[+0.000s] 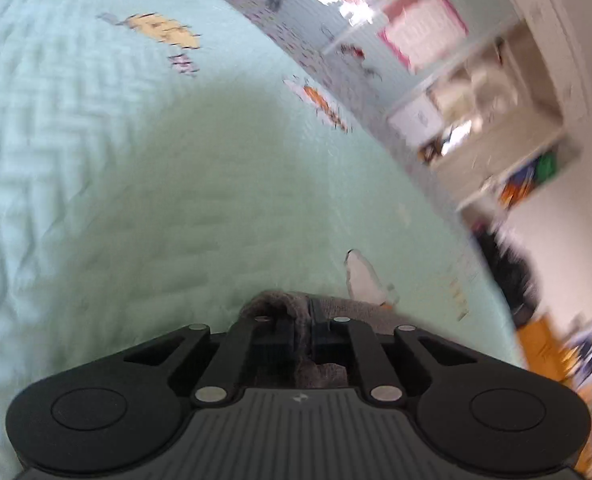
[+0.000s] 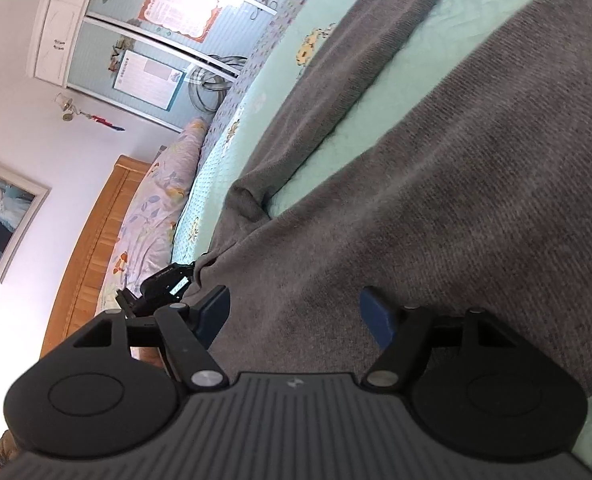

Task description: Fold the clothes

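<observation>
Two grippers: one in each of my hands, both over the pale green quilted bedspread (image 1: 136, 184).
Left gripper (image 1: 304, 332): jaws drawn together, pinching a bunched edge of the grey knitted sweater (image 2: 436, 184); the wad of cloth sits right between its fingers, and ahead of it lies bare bedspread.
Right gripper (image 2: 296, 312): jaws wide apart with nothing between them; its blue pads (image 2: 376, 316) hover over the sweater's broad body.
Sweater: spread on the bed ahead of my right tool, one long sleeve (image 2: 336, 80) running forward and left, a strip of bedspread between sleeve and body.
Left tool seen from the right: just ahead-left of my right fingers, clamped at the sweater's edge.
Step, as I judge it: carrying a gripped edge, either to spread or to fold.
Next move calls for: a matching hold by my right tool, even tension.
</observation>
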Demonstrator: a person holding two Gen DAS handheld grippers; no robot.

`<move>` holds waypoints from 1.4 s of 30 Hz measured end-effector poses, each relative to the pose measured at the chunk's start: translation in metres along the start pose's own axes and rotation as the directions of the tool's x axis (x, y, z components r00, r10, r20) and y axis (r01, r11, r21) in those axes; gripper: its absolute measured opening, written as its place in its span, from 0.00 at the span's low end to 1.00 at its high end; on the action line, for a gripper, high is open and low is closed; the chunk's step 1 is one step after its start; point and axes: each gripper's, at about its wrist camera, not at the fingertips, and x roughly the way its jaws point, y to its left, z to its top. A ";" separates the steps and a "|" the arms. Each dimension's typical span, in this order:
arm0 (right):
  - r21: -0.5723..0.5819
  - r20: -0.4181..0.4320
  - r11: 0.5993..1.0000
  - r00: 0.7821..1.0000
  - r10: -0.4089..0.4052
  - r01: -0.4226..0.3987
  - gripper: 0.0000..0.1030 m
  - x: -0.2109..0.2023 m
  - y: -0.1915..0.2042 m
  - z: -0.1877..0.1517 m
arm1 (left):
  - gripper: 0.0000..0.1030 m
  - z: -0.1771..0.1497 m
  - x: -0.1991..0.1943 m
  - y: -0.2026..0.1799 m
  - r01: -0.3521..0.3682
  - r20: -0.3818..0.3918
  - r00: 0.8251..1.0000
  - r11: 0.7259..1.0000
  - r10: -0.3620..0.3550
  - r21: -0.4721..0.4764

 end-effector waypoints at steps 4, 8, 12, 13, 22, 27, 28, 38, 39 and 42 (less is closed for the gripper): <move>-0.022 0.001 1.000 1.000 0.015 -0.015 0.72 -0.003 0.006 -0.001 | 0.83 -0.003 -0.036 -0.009 0.030 0.042 0.999 0.999 -0.031 0.027; 0.023 0.016 0.999 0.999 0.027 -0.028 0.72 -0.007 0.000 -0.003 | 0.86 -0.013 -0.087 -0.018 0.016 0.080 0.997 0.998 -0.021 0.057; 0.014 0.038 0.998 0.998 0.055 -0.055 0.72 -0.017 0.002 -0.002 | 0.85 -0.067 -0.123 -0.038 0.092 0.068 0.993 0.990 -0.100 0.107; 0.013 0.047 0.998 0.997 0.062 -0.062 0.72 -0.019 0.003 -0.001 | 0.86 -0.080 -0.132 -0.044 0.112 0.064 0.991 0.987 -0.120 0.119; 0.089 0.156 0.992 0.985 0.072 -0.087 0.69 -0.069 -0.054 0.020 | 0.70 -0.171 -0.124 -0.059 -0.038 -0.009 0.999 0.949 0.043 0.313; 0.163 0.327 0.986 0.945 -0.018 -0.038 0.58 -0.143 -0.096 0.037 | 0.76 -0.174 -0.159 -0.073 -0.098 0.056 0.995 0.946 0.084 0.308; 0.173 0.374 0.985 0.926 -0.046 -0.021 0.64 -0.158 -0.098 0.039 | 0.81 -0.177 -0.167 -0.077 -0.108 0.074 0.993 0.943 0.089 0.313; 0.314 0.556 0.936 0.830 -0.045 -0.159 0.82 -0.175 -0.130 0.140 | 0.84 -0.235 -0.185 -0.097 -0.162 0.127 0.983 0.941 0.129 0.296; 0.342 0.552 0.926 0.832 -0.060 -0.161 0.81 -0.171 -0.138 0.157 | 0.84 -0.239 -0.184 -0.097 -0.171 0.123 0.982 0.942 0.141 0.290; 0.419 0.524 0.893 0.847 -0.089 -0.166 0.69 -0.145 -0.160 0.200 | 0.84 -0.245 -0.180 -0.097 -0.196 0.126 0.978 0.934 0.165 0.298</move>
